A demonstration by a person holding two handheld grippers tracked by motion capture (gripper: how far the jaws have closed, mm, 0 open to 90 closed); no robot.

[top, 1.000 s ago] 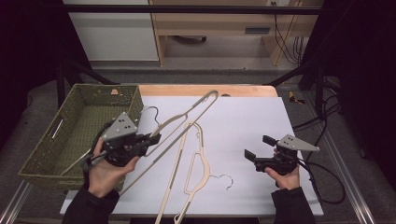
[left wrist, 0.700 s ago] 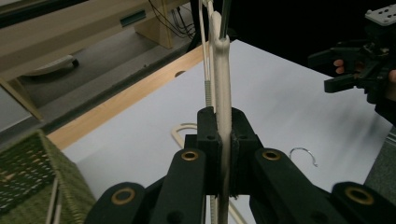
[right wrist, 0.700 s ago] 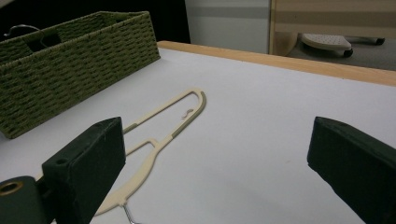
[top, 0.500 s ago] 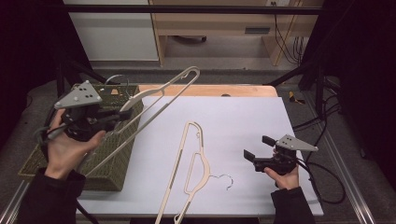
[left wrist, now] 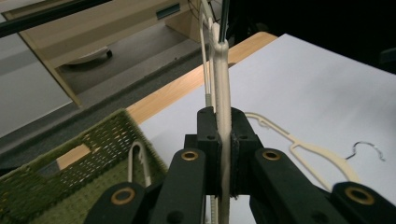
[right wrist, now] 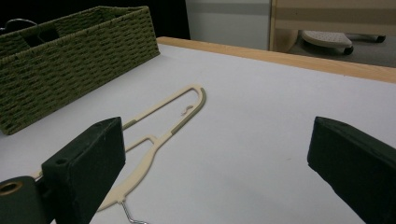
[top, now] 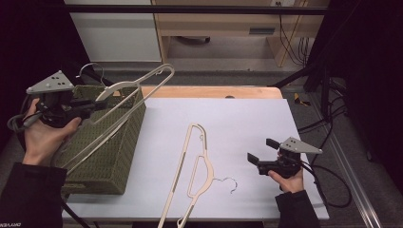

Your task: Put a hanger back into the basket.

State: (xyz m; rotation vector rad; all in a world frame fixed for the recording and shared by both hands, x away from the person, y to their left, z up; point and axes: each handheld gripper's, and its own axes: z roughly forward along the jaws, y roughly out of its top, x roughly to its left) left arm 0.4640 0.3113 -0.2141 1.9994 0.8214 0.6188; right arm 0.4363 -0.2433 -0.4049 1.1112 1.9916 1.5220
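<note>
My left gripper is shut on a cream hanger and holds it tilted in the air above a green wicker basket at the table's left. The left gripper view shows the jaws pressed on the hanger's thin bar, with the basket below. A second cream hanger with a wire hook lies flat mid-table. My right gripper rests open at the front right, a short way from that hanger. In the right gripper view its jaws stand wide apart, facing the lying hanger.
The white tabletop has a wooden strip along its far edge. Beyond it stand light wooden furniture and a chair base. Cables run along the floor at the right. The basket stands on the table's left edge.
My left hand has lifted the held hanger off the table and carried it left and upward, over the basket. The right hand and the lying hanger have stayed put.
</note>
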